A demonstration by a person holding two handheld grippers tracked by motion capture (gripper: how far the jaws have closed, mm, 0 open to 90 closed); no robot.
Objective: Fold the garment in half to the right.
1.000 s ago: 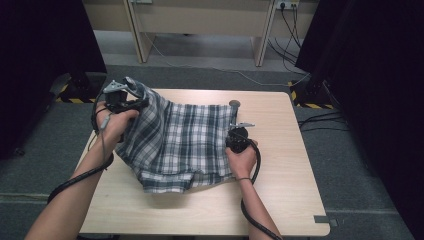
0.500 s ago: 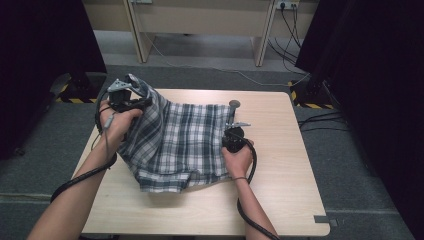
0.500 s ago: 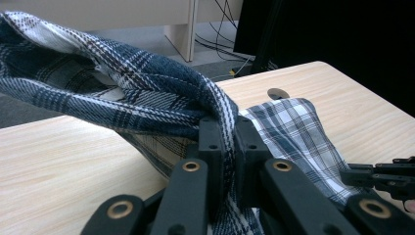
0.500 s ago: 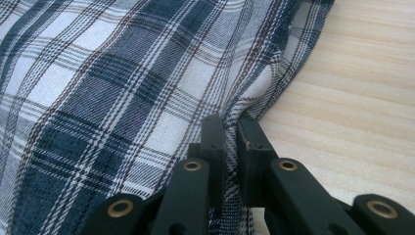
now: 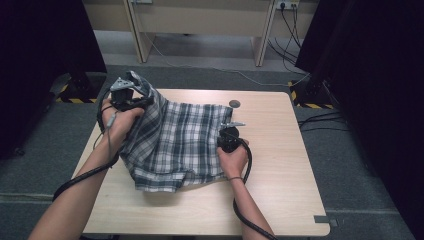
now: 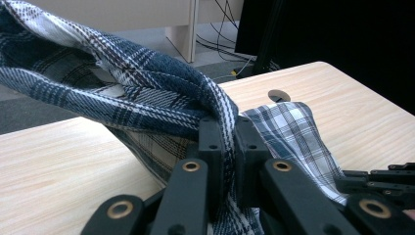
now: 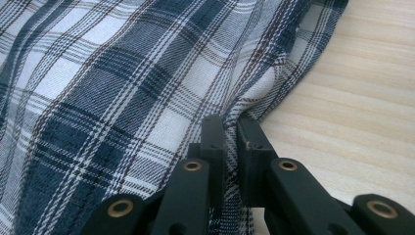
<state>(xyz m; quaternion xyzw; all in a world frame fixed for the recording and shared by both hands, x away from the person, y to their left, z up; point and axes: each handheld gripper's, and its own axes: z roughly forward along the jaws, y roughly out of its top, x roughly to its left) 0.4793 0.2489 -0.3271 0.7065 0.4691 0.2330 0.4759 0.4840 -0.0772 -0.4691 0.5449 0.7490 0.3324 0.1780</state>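
With the plaid shirt [image 5: 175, 142] spread at centre-left of the table [image 5: 280, 190], the left gripper [image 5: 131, 96] pinching its raised upper-left edge and the right gripper [image 5: 229, 136] clamped on its right edge, uneven pulling could probably slip the thin fold free.

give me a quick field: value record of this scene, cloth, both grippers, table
cloth: blue and white plaid shirt, rumpled, mostly lying on the table
left gripper: jaws shut on a bunched edge of the shirt, lifted above the table's far left corner
right gripper: jaws shut on the shirt's right edge, low by the tabletop
table: light wood, near and right parts bare
cable port: round, dark, just beyond the shirt
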